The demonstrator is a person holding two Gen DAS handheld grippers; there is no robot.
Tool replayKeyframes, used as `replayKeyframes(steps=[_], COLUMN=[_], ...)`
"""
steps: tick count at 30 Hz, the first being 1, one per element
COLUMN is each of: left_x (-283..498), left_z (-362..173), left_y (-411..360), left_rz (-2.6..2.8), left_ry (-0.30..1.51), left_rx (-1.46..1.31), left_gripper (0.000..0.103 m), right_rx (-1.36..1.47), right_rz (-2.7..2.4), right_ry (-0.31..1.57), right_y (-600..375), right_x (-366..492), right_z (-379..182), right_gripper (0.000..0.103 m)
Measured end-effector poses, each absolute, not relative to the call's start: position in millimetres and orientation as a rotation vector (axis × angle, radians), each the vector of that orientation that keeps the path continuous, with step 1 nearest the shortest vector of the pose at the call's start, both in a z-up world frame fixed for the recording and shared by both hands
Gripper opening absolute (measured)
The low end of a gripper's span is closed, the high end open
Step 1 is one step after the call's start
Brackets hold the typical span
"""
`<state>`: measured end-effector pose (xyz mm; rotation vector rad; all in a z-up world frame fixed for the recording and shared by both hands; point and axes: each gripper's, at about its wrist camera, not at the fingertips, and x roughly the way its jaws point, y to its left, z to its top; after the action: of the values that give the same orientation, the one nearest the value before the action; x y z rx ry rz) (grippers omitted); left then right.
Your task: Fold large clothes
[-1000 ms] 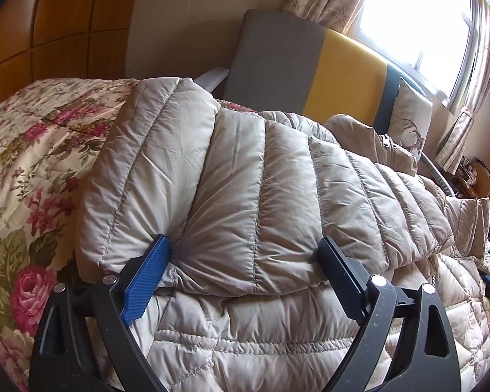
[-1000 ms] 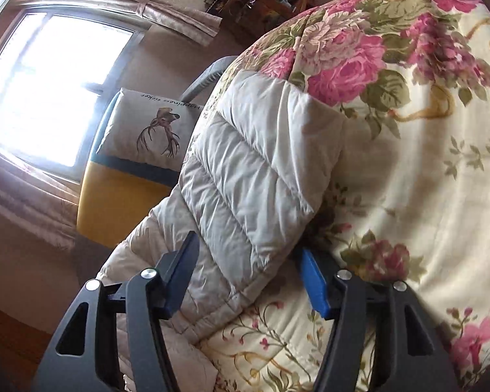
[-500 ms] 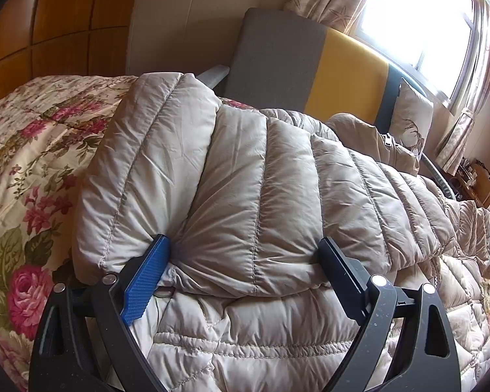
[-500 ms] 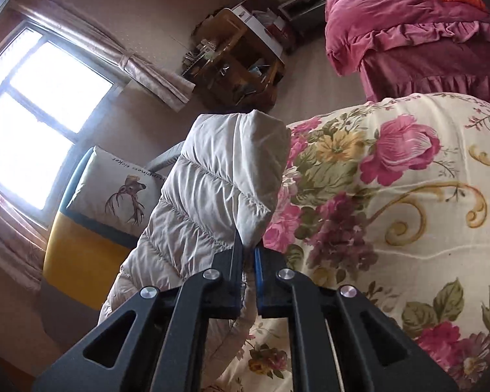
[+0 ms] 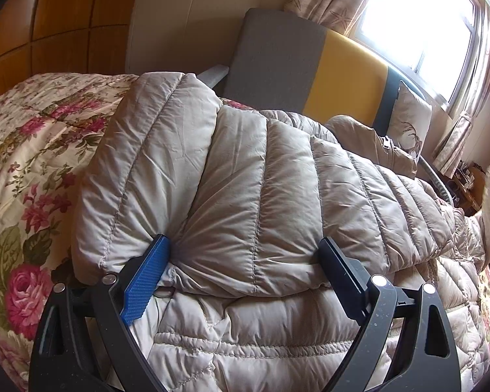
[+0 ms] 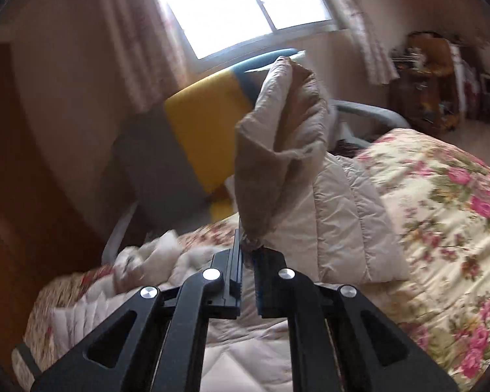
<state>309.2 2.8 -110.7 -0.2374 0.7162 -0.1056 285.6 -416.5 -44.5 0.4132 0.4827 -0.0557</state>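
A large beige quilted down jacket (image 5: 277, 196) lies spread over the floral bed quilt (image 5: 26, 150). In the left wrist view a sleeve is folded across the body. My left gripper (image 5: 245, 254) is open, its fingers wide apart and pressed against that folded sleeve. In the right wrist view my right gripper (image 6: 248, 254) is shut on the edge of a jacket part (image 6: 277, 150) and holds it lifted above the bed, its end standing up. The rest of the jacket (image 6: 343, 215) lies below on the floral quilt (image 6: 441, 215).
A grey and yellow sofa back (image 5: 310, 75) with a deer-print cushion (image 5: 411, 124) stands behind the bed under a bright window (image 5: 418, 23). A wooden wall panel (image 5: 49, 32) is at the left. A wooden shelf unit (image 6: 431, 81) stands at the far right.
My right gripper closed on the jacket part, lifted it off the quilt and swung it up and toward the jacket's middle. My left gripper stayed open on the folded sleeve.
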Motion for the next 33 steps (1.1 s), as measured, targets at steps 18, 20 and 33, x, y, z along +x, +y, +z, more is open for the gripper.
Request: replayKeyframes(steps=[18,20,33], left_x=[312.7,313.3,290.6], left_z=[-110.3,-107.4,-1.4], left_y=[-1.6,-4.3,-112.5], left_rz=[-0.097,-0.085,-0.407], left_ry=[0.737,0.748,0.605], left_rx=[-0.223,-0.206,-0.202], left_gripper=[0.093,0.093,0.092], right_rx=[-0.148,-0.092,0.21], right_rz=[-0.171,-0.253,-0.43], right_ry=[0.575,0.571,0.555], right_y=[-326.9,-339.4,-421.6], right_x=[284.1,284.7,257.5], right_z=[-122.4,-129.2,-122.5], right_gripper=[0.101,0.101,0.101])
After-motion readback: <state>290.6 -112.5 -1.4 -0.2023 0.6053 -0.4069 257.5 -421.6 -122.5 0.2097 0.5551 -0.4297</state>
